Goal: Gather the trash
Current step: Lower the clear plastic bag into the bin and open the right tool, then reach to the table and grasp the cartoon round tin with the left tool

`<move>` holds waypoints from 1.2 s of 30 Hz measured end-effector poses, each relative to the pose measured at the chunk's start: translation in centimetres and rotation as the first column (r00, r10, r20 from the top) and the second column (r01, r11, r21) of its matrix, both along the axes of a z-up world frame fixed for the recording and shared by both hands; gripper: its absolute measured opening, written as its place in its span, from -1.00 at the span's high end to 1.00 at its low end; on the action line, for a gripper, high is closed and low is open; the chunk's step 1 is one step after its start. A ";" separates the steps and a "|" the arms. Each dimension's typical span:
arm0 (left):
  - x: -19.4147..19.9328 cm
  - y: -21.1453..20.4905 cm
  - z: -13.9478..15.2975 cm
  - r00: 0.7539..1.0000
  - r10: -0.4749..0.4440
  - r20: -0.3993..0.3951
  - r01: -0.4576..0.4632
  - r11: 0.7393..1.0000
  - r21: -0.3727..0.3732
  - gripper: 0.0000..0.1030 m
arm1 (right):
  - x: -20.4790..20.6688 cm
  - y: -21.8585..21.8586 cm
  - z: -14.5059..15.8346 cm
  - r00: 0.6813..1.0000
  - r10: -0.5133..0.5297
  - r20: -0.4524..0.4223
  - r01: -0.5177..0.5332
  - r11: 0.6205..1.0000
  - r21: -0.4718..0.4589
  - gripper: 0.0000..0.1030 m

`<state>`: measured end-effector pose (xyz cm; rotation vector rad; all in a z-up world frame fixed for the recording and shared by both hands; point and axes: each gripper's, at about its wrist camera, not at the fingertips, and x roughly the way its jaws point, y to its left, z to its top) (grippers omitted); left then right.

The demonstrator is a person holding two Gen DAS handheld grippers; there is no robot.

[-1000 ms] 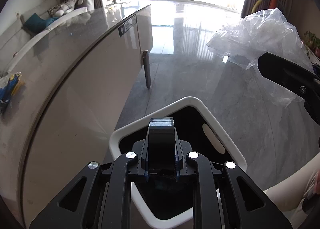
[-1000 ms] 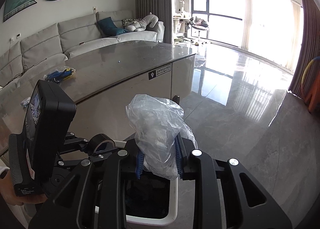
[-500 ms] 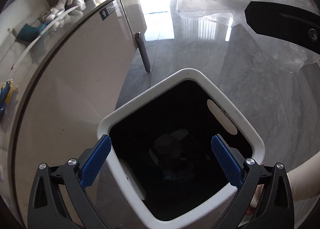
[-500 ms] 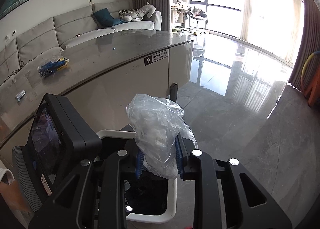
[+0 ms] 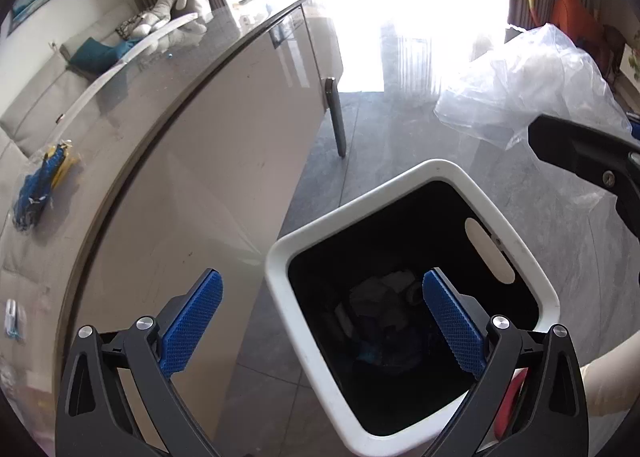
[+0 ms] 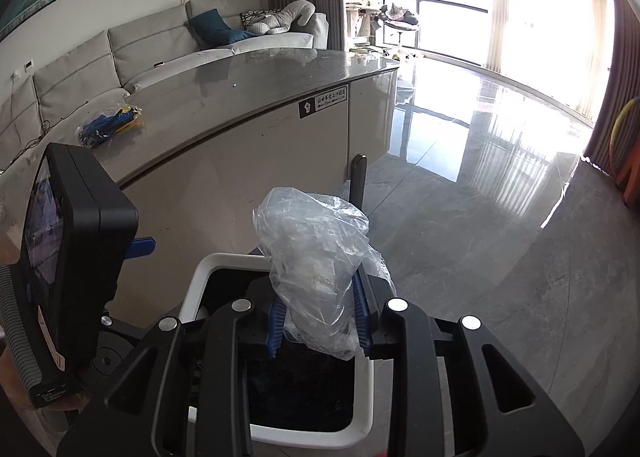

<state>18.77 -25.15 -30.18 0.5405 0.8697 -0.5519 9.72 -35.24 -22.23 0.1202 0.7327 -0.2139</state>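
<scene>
A white trash bin [image 5: 276,257] with a dark inside stands on the floor beside the table; several scraps lie at its bottom [image 5: 384,297]. My left gripper [image 5: 320,321] is open and empty, just above the bin's near-left rim. My right gripper [image 6: 318,317] is shut on a crumpled clear plastic bag [image 6: 312,241] and holds it over the bin [image 6: 188,297]. The bag also shows in the left wrist view [image 5: 532,85] at the upper right. A blue and yellow wrapper [image 6: 108,125] lies on the table; it also shows in the left wrist view [image 5: 40,185].
The long grey stone table [image 6: 260,77] runs along the left with a pale side panel [image 5: 200,177] and a dark leg [image 5: 334,117]. A small white item [image 5: 10,315] lies near its left edge. A grey sofa [image 6: 160,45] stands behind. Glossy floor [image 6: 500,197] spreads to the right.
My left gripper opened and let go of the dark roll, which is no longer in view, then shifted left over the bin's rim. My right gripper keeps holding the plastic bag.
</scene>
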 end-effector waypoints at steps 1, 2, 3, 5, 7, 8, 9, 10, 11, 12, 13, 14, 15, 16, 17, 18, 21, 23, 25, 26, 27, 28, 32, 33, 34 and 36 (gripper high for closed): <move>0.4 0.6 0.3 1.000 0.026 0.009 -0.026 1.000 -0.006 -0.91 | 0.2 0.1 -0.3 1.000 0.002 -0.004 -0.002 1.000 0.015 0.41; 0.9 1.2 0.6 0.999 0.050 0.017 -0.050 0.999 -0.014 -0.91 | 0.4 0.1 -0.6 1.000 0.007 -0.007 -0.006 1.000 0.027 0.41; 1.2 1.7 0.9 0.997 0.070 0.022 -0.069 0.997 -0.021 -0.91 | 0.6 0.3 -0.8 1.000 0.013 -0.013 -0.012 0.999 0.031 0.41; 1.9 2.8 1.4 0.994 0.108 0.035 -0.107 0.994 -0.029 -0.91 | 1.0 0.9 -1.1 0.999 0.027 -0.020 -0.026 0.999 0.022 0.41; 2.5 3.7 1.8 0.990 0.137 0.040 -0.136 0.990 -0.041 -0.91 | 1.3 1.3 -1.3 0.999 0.043 -0.029 -0.042 0.999 0.021 0.41; 2.8 4.2 2.0 0.988 0.152 0.041 -0.150 0.988 -0.045 -0.91 | 1.5 1.6 -1.5 0.998 0.050 -0.035 -0.049 0.999 0.019 0.41; 3.0 4.6 2.2 0.986 0.164 0.040 -0.161 0.985 -0.053 -0.91 | 1.7 1.9 -1.7 0.997 0.057 -0.042 -0.056 0.998 0.020 0.41; 3.2 5.1 2.4 0.984 0.174 0.038 -0.171 0.983 -0.063 -0.91 | 1.8 2.1 -1.9 0.997 0.065 -0.051 -0.064 0.998 0.022 0.41; 3.3 5.5 2.5 0.982 0.183 0.037 -0.180 0.981 -0.072 -0.91 | 2.0 2.4 -2.2 0.996 0.073 -0.060 -0.072 0.997 0.020 0.41; 3.4 5.9 2.6 0.981 0.189 0.038 -0.185 0.979 -0.080 -0.91 | 2.2 2.6 -2.5 0.994 0.081 -0.071 -0.080 0.997 0.020 0.41; 3.4 6.1 2.8 0.980 0.193 0.039 -0.189 0.978 -0.085 -0.91 | 2.3 3.0 -2.8 0.993 0.091 -0.079 -0.090 0.996 0.022 0.41; 3.5 6.4 2.7 0.980 0.194 0.040 -0.190 0.978 -0.089 -0.91 | 2.3 3.4 -3.2 0.991 0.102 -0.087 -0.101 0.995 0.021 0.36; 3.3 6.7 2.8 0.980 0.195 0.041 -0.191 0.978 -0.090 -0.91 | 2.4 3.7 -3.4 0.989 0.113 -0.096 -0.112 0.994 0.019 0.31; 3.3 6.9 2.8 0.980 0.195 0.042 -0.191 0.977 -0.091 -0.91 | 2.4 4.0 -3.8 0.986 0.129 -0.108 -0.127 0.992 0.026 0.11; 3.3 7.0 2.8 0.981 0.192 0.040 -0.187 0.978 -0.094 -0.91 | 2.4 4.3 -4.1 0.982 0.147 -0.119 -0.143 0.989 0.036 -0.35; 3.3 7.1 2.9 0.981 0.189 0.040 -0.185 0.978 -0.094 -0.91 | 2.4 4.7 -4.4 0.981 0.149 -0.122 -0.146 0.989 0.029 -0.62; 3.3 7.4 3.0 0.982 0.185 0.045 -0.181 0.979 -0.095 -0.91 | 2.5 5.4 -5.0 0.980 0.133 -0.148 -0.139 0.990 -0.034 -0.92; 3.2 7.6 3.1 0.982 0.183 0.048 -0.178 0.979 -0.100 -0.91 | 2.6 5.4 -5.5 0.977 0.131 -0.166 -0.139 0.989 -0.042 -0.92; 3.2 7.8 3.4 0.982 0.184 0.052 -0.177 0.978 -0.108 -0.91 | 2.7 5.2 -5.5 0.979 0.121 -0.165 -0.129 0.991 -0.038 -0.92; 3.2 7.9 3.5 0.981 0.184 0.054 -0.177 0.978 -0.113 -0.91 | 2.6 5.0 -5.4 0.981 0.116 -0.158 -0.123 0.992 -0.036 -0.92; 3.2 7.9 3.6 0.981 0.184 0.057 -0.177 0.977 -0.118 -0.91 | 2.5 5.0 -5.2 0.982 0.114 -0.148 -0.120 0.992 -0.033 -0.92; 3.1 8.0 3.8 0.981 0.185 0.058 -0.177 0.976 -0.123 -0.91 | 2.5 5.1 -4.8 0.985 0.108 -0.135 -0.114 0.993 -0.036 -0.92; 3.1 8.6 4.7 0.979 0.191 0.066 -0.179 0.972 -0.152 -0.91 | 2.4 5.4 -3.1 0.992 0.097 -0.078 -0.101 0.994 -0.040 -0.92; 3.0 8.8 5.1 0.978 0.196 0.071 -0.182 0.970 -0.163 -0.91 | 2.4 5.5 -2.5 0.993 0.101 -0.062 -0.104 0.994 -0.043 -0.92; 3.1 9.0 5.5 0.977 0.201 0.076 -0.186 0.967 -0.175 -0.91 | 2.4 5.7 -2.0 0.993 0.110 -0.051 -0.112 0.993 -0.044 -0.92; 3.1 9.5 6.4 0.972 0.218 0.092 -0.197 0.961 -0.193 -0.91 | 2.8 6.5 -0.5 0.991 0.132 -0.025 -0.133 0.988 -0.076 -0.92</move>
